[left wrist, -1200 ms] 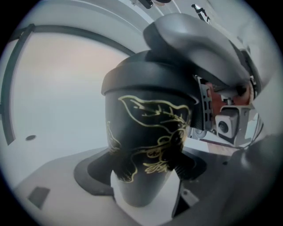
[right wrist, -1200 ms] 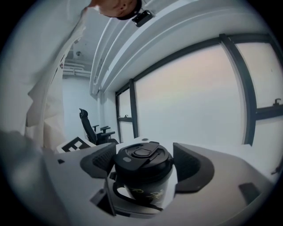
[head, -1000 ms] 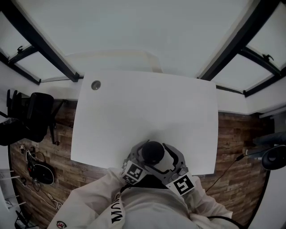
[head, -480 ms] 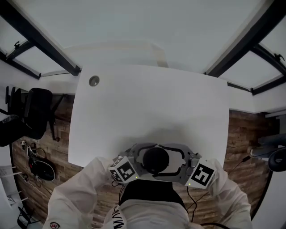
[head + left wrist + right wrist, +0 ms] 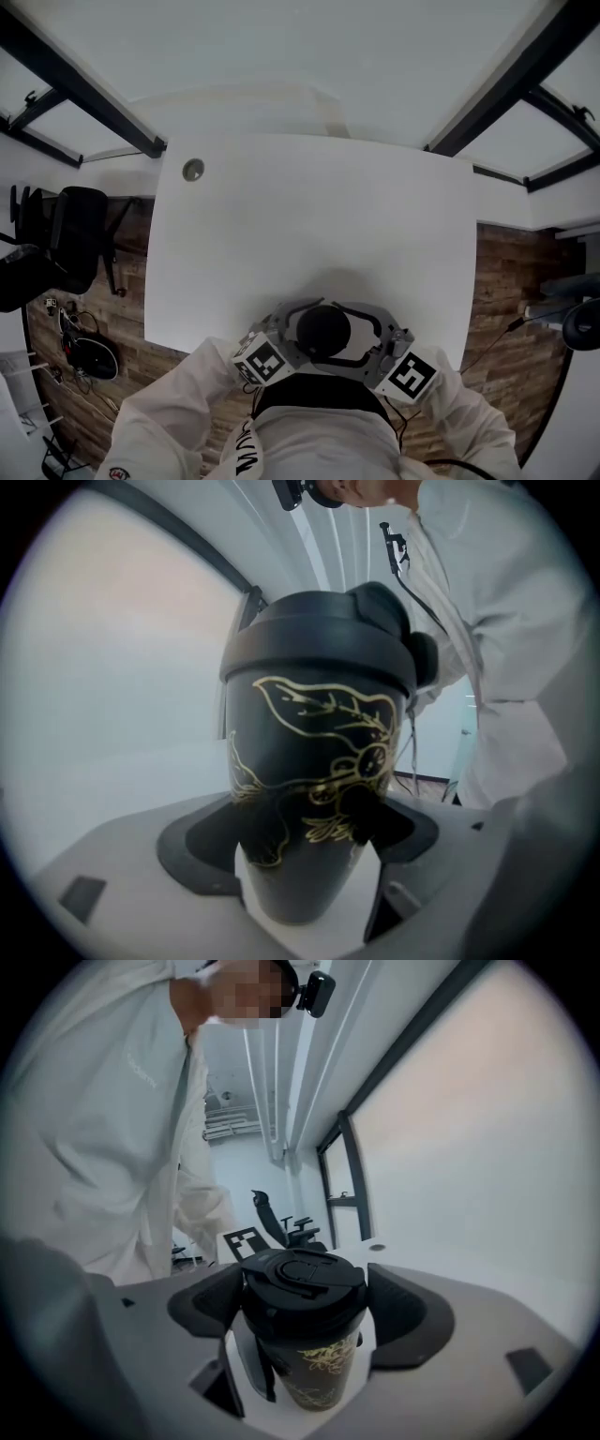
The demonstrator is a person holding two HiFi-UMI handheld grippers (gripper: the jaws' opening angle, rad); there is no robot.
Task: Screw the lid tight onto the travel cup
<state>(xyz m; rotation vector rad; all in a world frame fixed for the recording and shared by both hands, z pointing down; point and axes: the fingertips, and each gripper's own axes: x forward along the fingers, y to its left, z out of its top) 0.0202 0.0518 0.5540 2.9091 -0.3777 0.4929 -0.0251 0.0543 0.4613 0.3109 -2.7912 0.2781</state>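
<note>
Matte blk travel cup [image 5: 319, 761], tapered, with gold leaf line-art. Round blk plastic lid [image 5: 302, 1279] w/ flip tab. L gripper [image 5: 305, 860] clamps cup's lower body. R gripper [image 5: 309, 1312], jaws wide, pinches lid rim. Cup is bottom-centre in head view, at near edge of smooth white table [image 5: 309, 216]. Wood-plank floor [image 5: 506, 281]; blk chair [image 5: 80, 234] far left.

One travel cup [image 5: 314, 789], one lid [image 5: 302, 1274], one left tool [image 5: 286, 328], one right tool [image 5: 375, 333], one table [image 5: 309, 216], one chair [image 5: 80, 234].
</note>
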